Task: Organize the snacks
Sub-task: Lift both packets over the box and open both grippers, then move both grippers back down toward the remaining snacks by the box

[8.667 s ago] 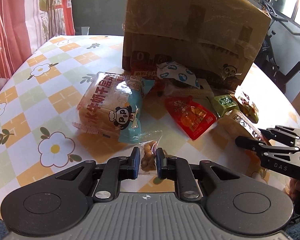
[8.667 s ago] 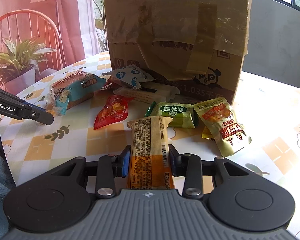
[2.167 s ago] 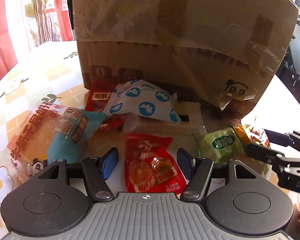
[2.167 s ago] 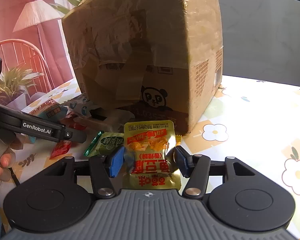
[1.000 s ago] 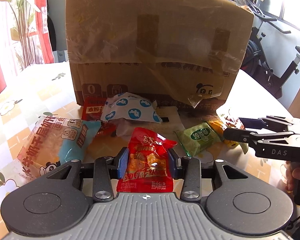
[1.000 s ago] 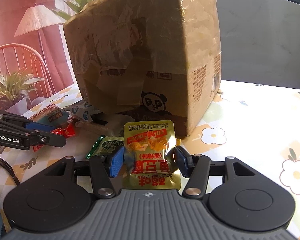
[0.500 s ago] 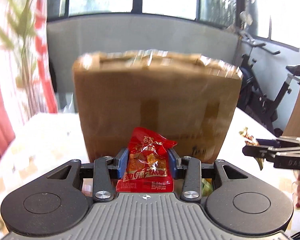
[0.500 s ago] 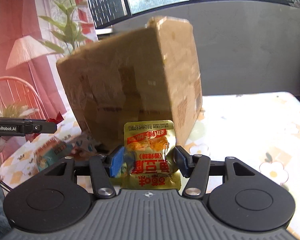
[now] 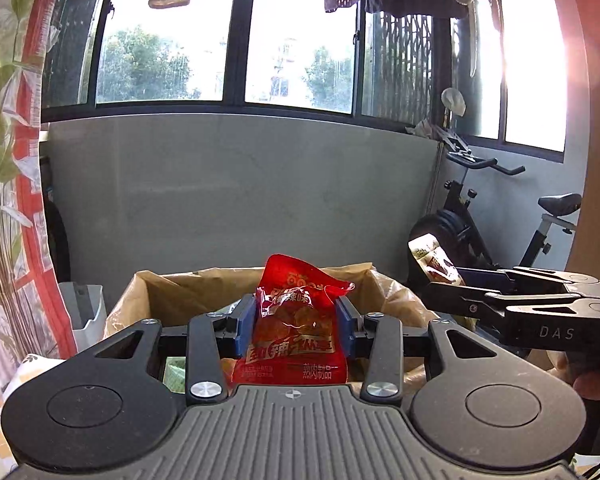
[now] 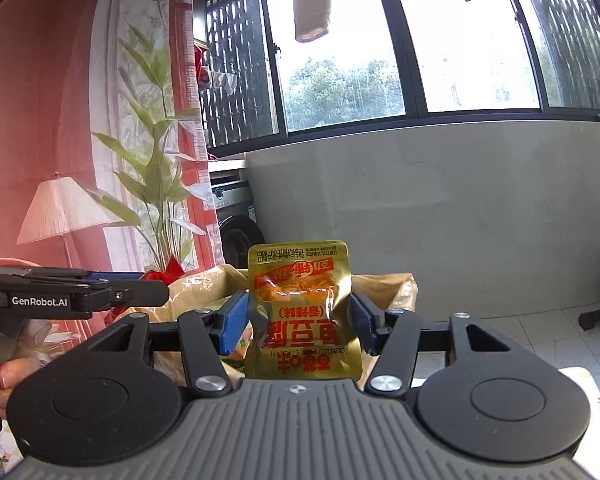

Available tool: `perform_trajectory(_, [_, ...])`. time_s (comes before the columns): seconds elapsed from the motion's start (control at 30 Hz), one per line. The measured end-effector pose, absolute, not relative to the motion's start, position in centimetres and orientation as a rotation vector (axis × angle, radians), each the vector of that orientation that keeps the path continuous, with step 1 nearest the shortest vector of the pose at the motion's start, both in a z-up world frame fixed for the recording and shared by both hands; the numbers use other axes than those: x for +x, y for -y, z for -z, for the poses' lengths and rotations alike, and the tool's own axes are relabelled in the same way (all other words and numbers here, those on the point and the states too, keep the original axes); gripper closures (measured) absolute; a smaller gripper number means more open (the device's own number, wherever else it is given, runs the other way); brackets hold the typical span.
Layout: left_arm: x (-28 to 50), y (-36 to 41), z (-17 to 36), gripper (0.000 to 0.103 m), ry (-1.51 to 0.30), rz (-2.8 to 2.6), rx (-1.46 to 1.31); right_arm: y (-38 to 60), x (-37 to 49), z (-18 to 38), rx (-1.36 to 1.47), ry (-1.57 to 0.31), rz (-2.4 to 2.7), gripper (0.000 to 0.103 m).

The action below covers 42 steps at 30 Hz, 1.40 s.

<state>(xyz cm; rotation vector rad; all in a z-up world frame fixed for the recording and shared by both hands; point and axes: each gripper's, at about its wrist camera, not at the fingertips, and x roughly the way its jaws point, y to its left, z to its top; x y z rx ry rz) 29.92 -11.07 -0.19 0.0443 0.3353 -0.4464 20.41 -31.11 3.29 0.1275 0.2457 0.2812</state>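
most of the box (image 9: 188, 292) is hidden behind the tongs; only its open, tape-glossed cardboard rim shows, and what lies inside is hard to make out. the left gripper (image 9: 296, 320) pinches a crinkly red pouch (image 9: 296, 332), held over the rim. the right gripper (image 10: 296, 322) clamps a shiny gold pouch (image 10: 300, 312), printed upside down, also at the box top.
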Motion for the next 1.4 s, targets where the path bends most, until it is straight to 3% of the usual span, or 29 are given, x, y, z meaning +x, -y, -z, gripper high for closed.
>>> perform_trajectory(0.43, [34.5,12.0,2.8,0.053,-0.481,0.432,-0.049,30.9,26.4,-0.9,0.106,-0.423,-0.234,0.043])
perform_trajectory(0.57, [33.6,11.5,2.4,0.037,-0.459,0.413,-0.028,30.9,24.9,-1.2,0.083,-0.408,-0.208,0.03])
perform_trajectory(0.63, [33.1,10.5,2.1,0.034,-0.452,0.404,-0.03,30.8,24.3,-1.4,0.081,-0.408,-0.199,0.03])
perform_trajectory(0.93, [30.2,7.8,0.6,0.031,-0.439,0.377,-0.018,29.8,20.6,-2.1,0.085,-0.397,-0.194,0.029])
perform_trajectory(1.4, [24.6,0.8,2.6,0.026,-0.439,0.26,-0.039,28.0,16.0,-1.1,0.068,-0.354,-0.204,0.02])
